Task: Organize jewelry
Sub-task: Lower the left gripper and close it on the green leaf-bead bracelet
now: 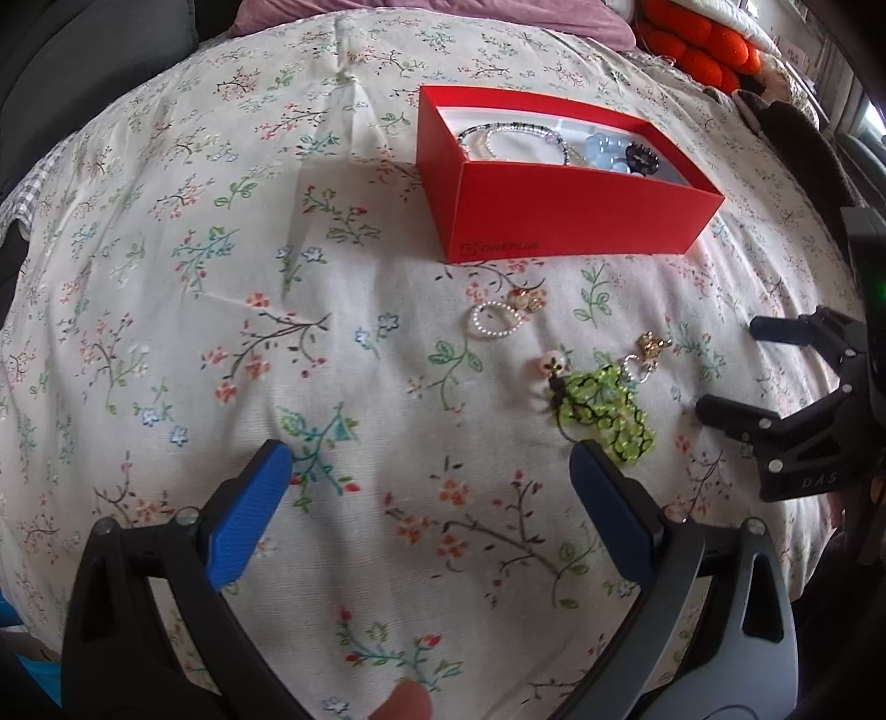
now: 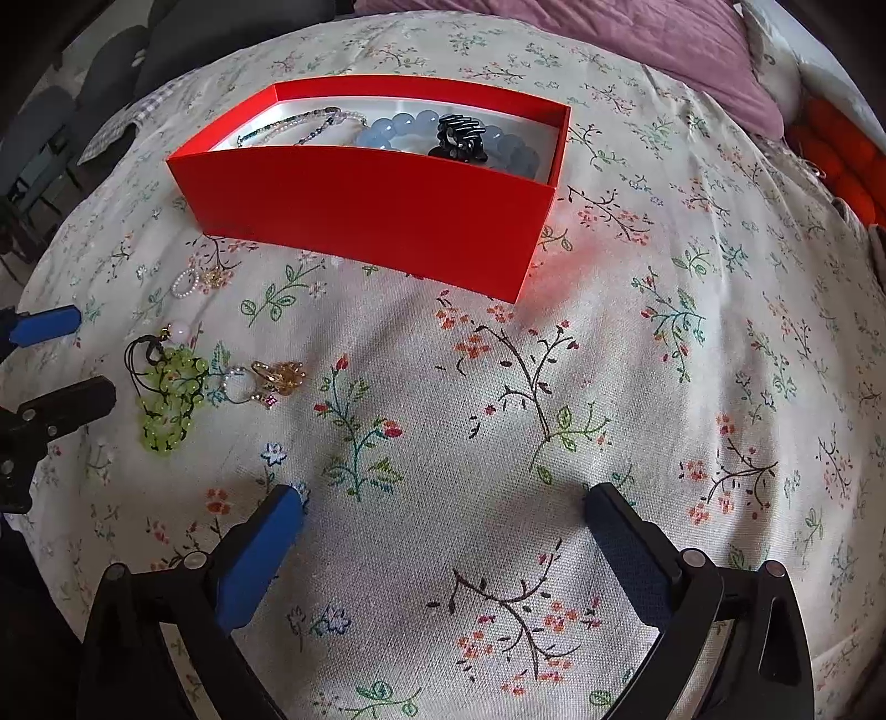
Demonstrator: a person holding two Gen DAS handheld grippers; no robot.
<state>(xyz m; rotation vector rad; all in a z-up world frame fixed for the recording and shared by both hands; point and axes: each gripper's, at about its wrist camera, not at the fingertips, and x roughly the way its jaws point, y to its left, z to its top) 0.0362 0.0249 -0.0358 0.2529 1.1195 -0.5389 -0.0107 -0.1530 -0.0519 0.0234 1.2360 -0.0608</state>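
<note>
flowery bedcover (image 1: 166, 277) fills both views, with a purple pillow (image 2: 664, 44) at the far end and something orange and bumpy (image 1: 698, 47) in the far corner.

one red box (image 1: 554, 216) sits open on the cover, well past the tips of both grippers. inside it lie a thin bead string (image 2: 299, 124), a ring of big pale blue beads (image 2: 410, 124) and one black hair claw (image 2: 457, 141).

more jewelry lies loose on the cover in front of the box. nearest the box is one small pearl ring (image 1: 495, 320) with a little gold and red piece (image 1: 526, 299) touching it. closer in lie one green bead bracelet (image 1: 609, 412) with a black cord, a pink bead (image 1: 548, 363) beside it, and a gold charm (image 1: 653, 346) on a clear ring (too small to tell what it is).

the left gripper (image 1: 429, 479) hangs over bare cover. its blue fingers (image 1: 249, 515) stand wide apart and hold nothing. the green bracelet lies just past the tip of its right finger, not between the two.

the right gripper (image 2: 443, 507) also hangs over bare cover, with its fingers as wide as they go and nothing in them. the green bracelet is off to its left, well apart from its left finger (image 2: 260, 554).

each gripper can be seen at the edge of the other's view, with the loose jewelry lying between them.
</note>
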